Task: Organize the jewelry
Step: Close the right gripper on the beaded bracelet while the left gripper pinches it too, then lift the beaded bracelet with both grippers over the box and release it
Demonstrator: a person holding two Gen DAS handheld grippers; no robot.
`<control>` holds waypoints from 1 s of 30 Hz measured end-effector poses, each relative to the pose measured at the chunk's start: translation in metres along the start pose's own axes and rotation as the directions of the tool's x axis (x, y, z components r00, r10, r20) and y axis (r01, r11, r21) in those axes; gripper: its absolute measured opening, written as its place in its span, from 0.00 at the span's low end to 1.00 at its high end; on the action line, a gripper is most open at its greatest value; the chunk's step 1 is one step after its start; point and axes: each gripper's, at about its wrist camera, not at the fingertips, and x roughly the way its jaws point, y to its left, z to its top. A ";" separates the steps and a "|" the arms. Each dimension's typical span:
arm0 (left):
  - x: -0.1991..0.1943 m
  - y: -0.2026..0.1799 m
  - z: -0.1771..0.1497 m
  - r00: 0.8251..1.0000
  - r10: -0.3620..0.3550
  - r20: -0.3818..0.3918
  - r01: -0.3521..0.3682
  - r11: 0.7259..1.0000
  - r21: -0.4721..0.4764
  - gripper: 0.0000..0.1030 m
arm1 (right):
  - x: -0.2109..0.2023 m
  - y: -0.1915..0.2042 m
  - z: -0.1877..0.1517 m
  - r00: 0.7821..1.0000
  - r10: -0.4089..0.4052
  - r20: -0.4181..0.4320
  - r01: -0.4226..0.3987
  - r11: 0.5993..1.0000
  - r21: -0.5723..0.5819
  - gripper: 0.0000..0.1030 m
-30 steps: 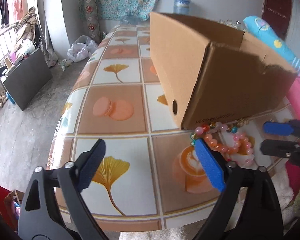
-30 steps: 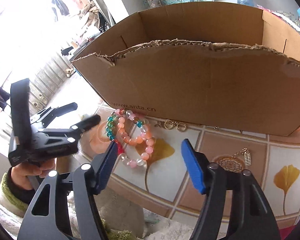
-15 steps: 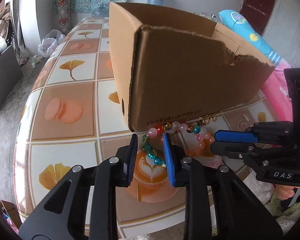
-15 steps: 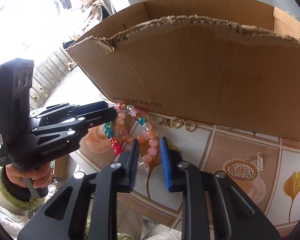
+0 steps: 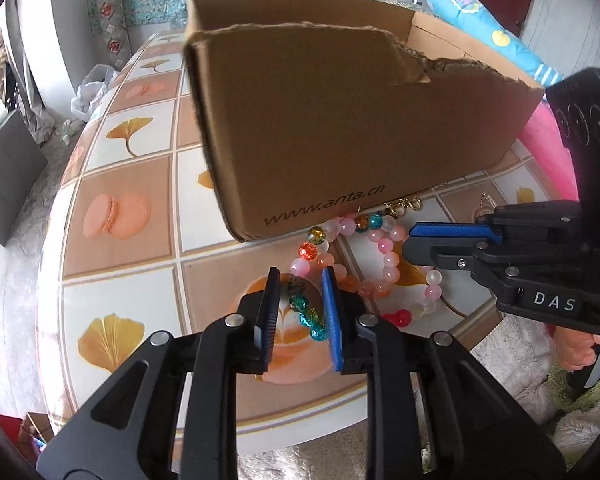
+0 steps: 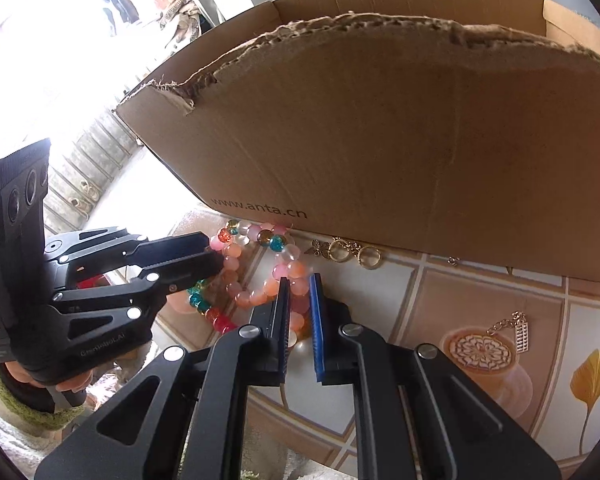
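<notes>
Left hand-held gripper (image 5: 300, 312) is narrow w/ the multicolour bead bracelet (image 5: 306, 312) between its pads; contact can't be confirmed. Right hand-held gripper (image 6: 299, 308) is closing on the pink-orange bracelet (image 6: 296, 300). Both bracelets lie overlapped on the worktop (image 5: 120, 280), just in front of the cardboard box (image 5: 340, 128). Risk: lifting one drags the other, or round beads slip out.

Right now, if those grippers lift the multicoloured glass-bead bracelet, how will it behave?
The multicoloured glass-bead bracelet will probably sag: it lies as a loose, bent loop of separate beads. The glossy round beads between the left gripper pads might slip. It touches the peach-pink bead bracelet between the closing right gripper jaws, so they may drag each other.
</notes>
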 end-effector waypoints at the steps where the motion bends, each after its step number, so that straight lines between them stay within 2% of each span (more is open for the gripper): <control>1: 0.001 -0.002 0.001 1.000 0.007 0.000 -0.007 1.000 0.007 0.20 | 0.001 0.002 0.000 1.000 -0.006 0.001 0.006 1.000 -0.008 0.10; 5: 0.004 -0.008 0.001 1.000 0.021 0.006 -0.021 0.999 0.024 0.20 | -0.001 0.004 -0.005 1.000 -0.020 0.010 0.020 0.999 -0.029 0.10; 6: 0.004 -0.008 0.001 1.000 0.025 0.009 -0.025 0.999 0.025 0.18 | -0.001 0.005 -0.005 1.000 -0.026 0.012 0.026 0.999 -0.036 0.10; 7: 0.002 -0.008 -0.003 0.999 0.040 0.014 -0.040 0.999 0.023 0.09 | -0.001 0.006 -0.005 0.999 -0.033 0.015 0.033 0.998 -0.044 0.10; 11: -0.002 -0.005 -0.006 0.999 0.037 0.032 -0.037 0.999 0.000 0.09 | -0.001 0.012 -0.008 0.999 -0.045 0.029 0.046 0.997 -0.064 0.10; 19: -0.059 -0.015 -0.014 0.989 -0.007 0.147 0.007 1.000 0.006 0.08 | -0.052 0.034 -0.018 0.994 -0.007 0.111 0.019 0.995 -0.101 0.09; 24: -0.112 -0.016 -0.007 0.961 -0.071 0.266 0.070 0.997 0.011 0.08 | -0.094 0.053 -0.017 0.980 0.029 0.195 -0.003 0.991 -0.133 0.09; 28: -0.152 -0.020 0.018 0.920 -0.098 0.380 0.078 0.995 0.067 0.09 | -0.128 0.066 0.005 0.956 0.074 0.284 -0.022 0.983 -0.185 0.09; 30: -0.162 -0.023 0.039 0.905 -0.093 0.416 0.061 0.994 0.091 0.09 | -0.141 0.070 0.023 0.944 0.067 0.324 0.004 0.977 -0.215 0.09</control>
